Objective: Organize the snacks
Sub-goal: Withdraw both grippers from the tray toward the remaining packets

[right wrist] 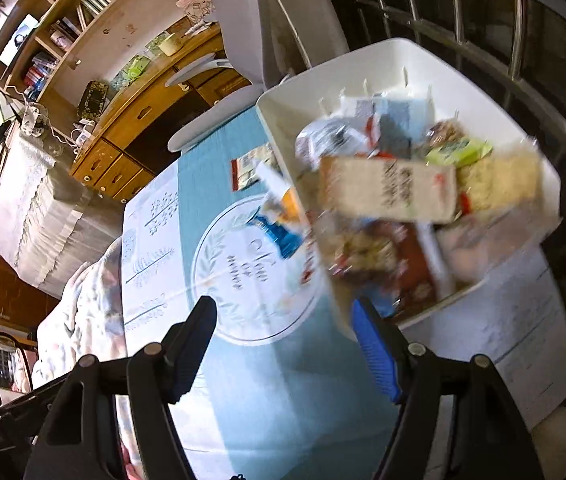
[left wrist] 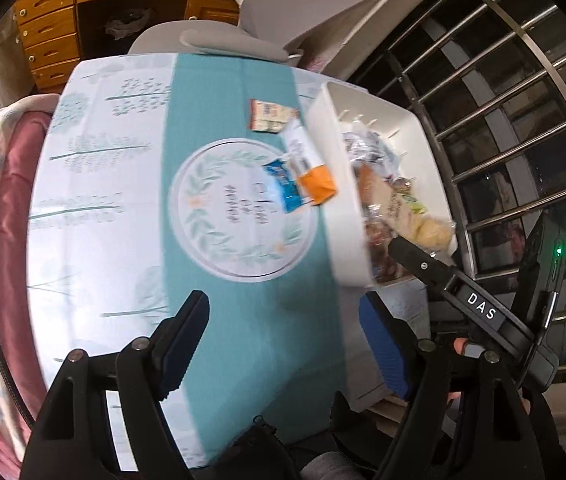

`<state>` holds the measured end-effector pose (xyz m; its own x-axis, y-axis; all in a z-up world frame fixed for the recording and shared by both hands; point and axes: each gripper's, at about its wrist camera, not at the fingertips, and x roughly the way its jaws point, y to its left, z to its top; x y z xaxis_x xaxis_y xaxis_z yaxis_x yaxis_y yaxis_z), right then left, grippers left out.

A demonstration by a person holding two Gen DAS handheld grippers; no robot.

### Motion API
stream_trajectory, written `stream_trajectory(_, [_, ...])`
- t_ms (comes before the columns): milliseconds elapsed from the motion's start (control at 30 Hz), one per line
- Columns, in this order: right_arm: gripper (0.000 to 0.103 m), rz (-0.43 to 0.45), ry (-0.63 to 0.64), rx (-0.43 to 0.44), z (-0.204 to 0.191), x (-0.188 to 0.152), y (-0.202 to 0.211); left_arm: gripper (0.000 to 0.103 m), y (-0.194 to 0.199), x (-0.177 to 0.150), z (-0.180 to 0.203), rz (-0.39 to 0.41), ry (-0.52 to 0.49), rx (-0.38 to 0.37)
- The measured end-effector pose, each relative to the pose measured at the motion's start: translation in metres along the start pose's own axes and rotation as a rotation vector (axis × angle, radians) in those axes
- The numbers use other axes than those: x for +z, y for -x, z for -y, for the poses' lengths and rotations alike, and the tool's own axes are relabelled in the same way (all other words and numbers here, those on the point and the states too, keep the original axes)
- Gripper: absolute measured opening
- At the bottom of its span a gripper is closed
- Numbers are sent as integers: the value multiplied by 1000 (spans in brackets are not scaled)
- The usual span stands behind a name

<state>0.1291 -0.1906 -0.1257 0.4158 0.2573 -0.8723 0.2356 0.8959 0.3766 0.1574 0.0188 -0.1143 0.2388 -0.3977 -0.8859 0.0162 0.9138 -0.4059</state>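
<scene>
Left gripper (left wrist: 283,344) and right gripper (right wrist: 287,344) are held open and empty above the tablecloth (left wrist: 123,240). Loose snacks (left wrist: 299,172) lie just beside the bin (right wrist: 283,128), which is filled with packets (right wrist: 387,192).

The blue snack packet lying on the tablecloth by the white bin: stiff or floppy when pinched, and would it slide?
The blue snack packet looks like thin, flat film, so probably floppy and light. On the smooth tablecloth it would likely slide if pushed, possibly into the orange packet touching it.
</scene>
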Motion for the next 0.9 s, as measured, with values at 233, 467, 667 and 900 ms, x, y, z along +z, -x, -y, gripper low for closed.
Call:
stream_trajectory(233, [70,5,-69,-30,-34,-29,-20,77,8,0,-61,-61,-19,27])
stream_trajectory(467, [70,60,-127,-76,-52,-41,-28,77,10,11,-95,-103,-59,69])
stream_trajectory(667, [70,150,-132,-134,-60,-41,-39,81,9,36,-97,-104,-98,93])
stream_trajectory(900, [70,252,-100,-188,-66,-29,-63,82,-11,87,-84,-86,-108,124])
